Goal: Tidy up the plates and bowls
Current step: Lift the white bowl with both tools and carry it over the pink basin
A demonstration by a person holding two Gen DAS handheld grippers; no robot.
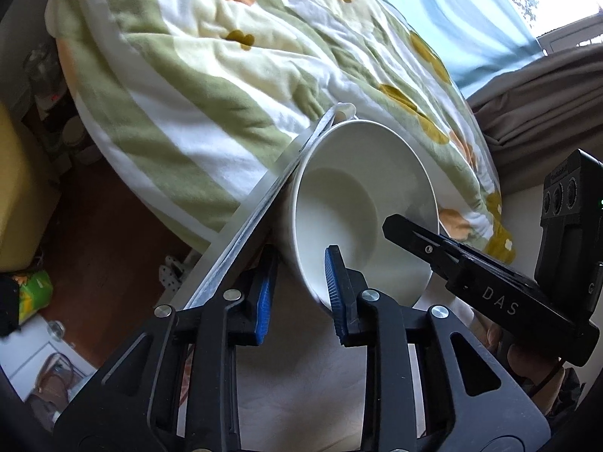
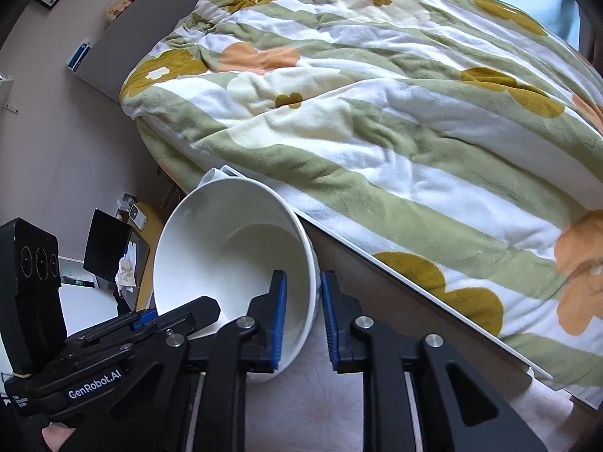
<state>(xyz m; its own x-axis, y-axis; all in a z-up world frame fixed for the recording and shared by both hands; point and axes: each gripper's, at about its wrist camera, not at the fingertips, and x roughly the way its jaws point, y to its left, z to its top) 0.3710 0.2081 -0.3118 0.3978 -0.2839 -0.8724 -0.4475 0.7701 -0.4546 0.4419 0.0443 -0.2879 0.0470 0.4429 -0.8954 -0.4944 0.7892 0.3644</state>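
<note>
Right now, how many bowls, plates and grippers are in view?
Bowls: 1, white
Plates: 0
Grippers: 2, left and right, each closed on the bowl's wall
Total: 3

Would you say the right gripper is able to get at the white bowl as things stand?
Probably yes: the right gripper straddles the near wall of the white bowl, pads shut on it; the left gripper sits at another rim section, clear of it.
</note>
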